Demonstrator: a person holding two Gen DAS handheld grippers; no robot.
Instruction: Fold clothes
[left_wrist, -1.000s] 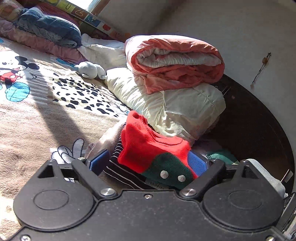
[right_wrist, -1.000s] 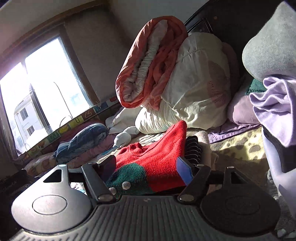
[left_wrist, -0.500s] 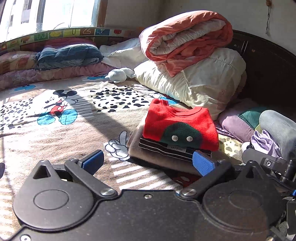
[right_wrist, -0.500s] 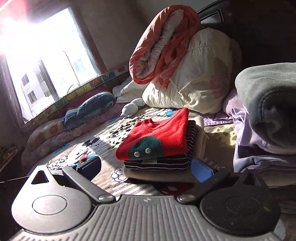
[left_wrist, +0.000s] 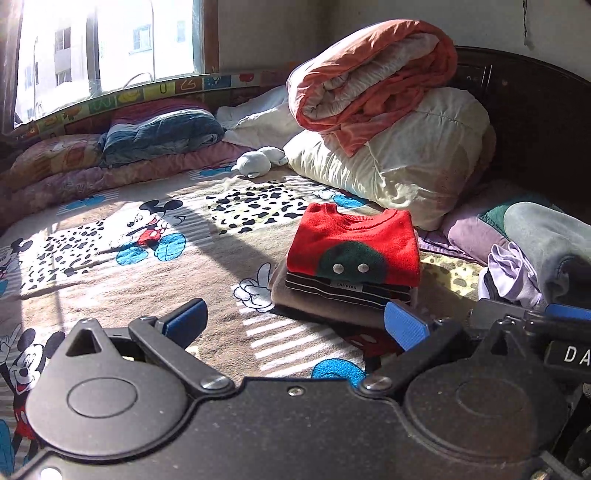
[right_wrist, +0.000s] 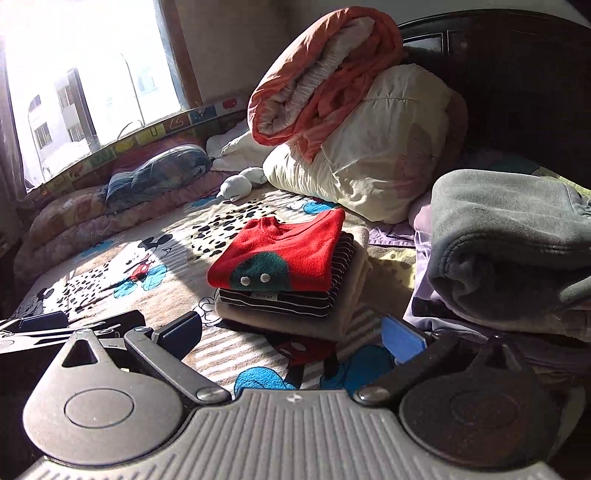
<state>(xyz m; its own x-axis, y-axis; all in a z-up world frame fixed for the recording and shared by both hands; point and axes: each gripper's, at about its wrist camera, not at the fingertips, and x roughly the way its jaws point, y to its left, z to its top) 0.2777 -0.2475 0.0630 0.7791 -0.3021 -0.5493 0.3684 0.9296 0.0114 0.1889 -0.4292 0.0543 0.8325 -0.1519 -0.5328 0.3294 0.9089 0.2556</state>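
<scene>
Resting on the cartoon-print blanket (left_wrist: 110, 266), a neat stack of folded clothes sits in front of both cameras: a red sweater (left_wrist: 354, 243) with a dark green patch and two white buttons on top, a black-and-white striped garment (left_wrist: 343, 290) under it, and a beige garment (left_wrist: 314, 304) at the bottom. The left gripper (left_wrist: 295, 323) hangs short of the stack with its blue-padded fingers (left_wrist: 404, 325) spread wide and nothing between them. The right gripper (right_wrist: 291, 334) is likewise wide apart and empty, just short of the stack.

Behind the stack, an orange-and-white rolled quilt (left_wrist: 369, 81) lies on top of a cream quilt (left_wrist: 406, 162), against a dark headboard (left_wrist: 535, 122). A small white soft toy (left_wrist: 255, 162) lies near the cream quilt's left end.

The right wrist view shows the unfolded pile best: a grey fleece garment (right_wrist: 506, 243) bulks large at the right, lying over lilac fabric (right_wrist: 417, 295). The left wrist view shows only the edge of that pile, but it catches part of the other gripper's body at its lower right, with white letters "DA". The right wrist view in turn shows a dark shape at its left edge, possibly the left gripper, though it is too shadowed to be sure.
</scene>
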